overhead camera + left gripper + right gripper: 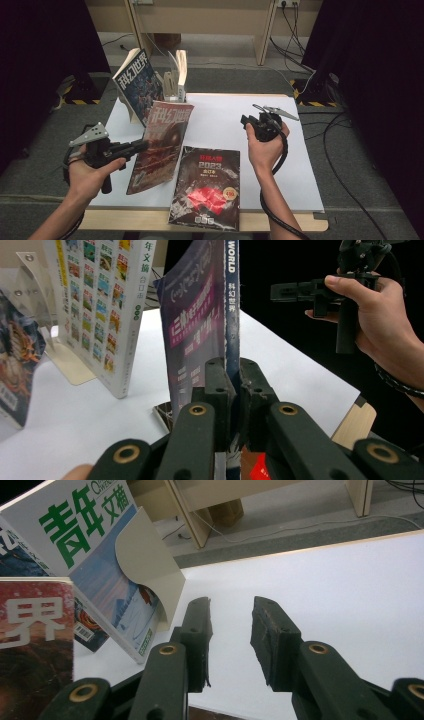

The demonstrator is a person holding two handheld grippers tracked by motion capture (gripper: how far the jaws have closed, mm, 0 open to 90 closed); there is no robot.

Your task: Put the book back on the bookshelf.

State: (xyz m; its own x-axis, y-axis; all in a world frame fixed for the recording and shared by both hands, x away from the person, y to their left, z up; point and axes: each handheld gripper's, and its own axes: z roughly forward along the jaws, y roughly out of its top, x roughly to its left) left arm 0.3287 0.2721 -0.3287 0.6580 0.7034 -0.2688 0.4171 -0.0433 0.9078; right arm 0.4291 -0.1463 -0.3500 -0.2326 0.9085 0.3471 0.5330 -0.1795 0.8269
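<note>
So the red magazine (161, 145) is the one in play: glossy cover, dark reddish artwork that looks like a big helmet or face, with large pale Chinese characters across the top. It's up off the flat, standing on its lower edge on the white surface (280, 165) and leaning back, top end tilted toward the bookend at the far side. It's pinched at its left edge, near the spine. From the left gripper view you see it edge-on, a blue spine strip (232, 315) with "WORLD" and Chinese characters running up it, and a purple back cover with magenta blocks of text curling away to the left.
</note>
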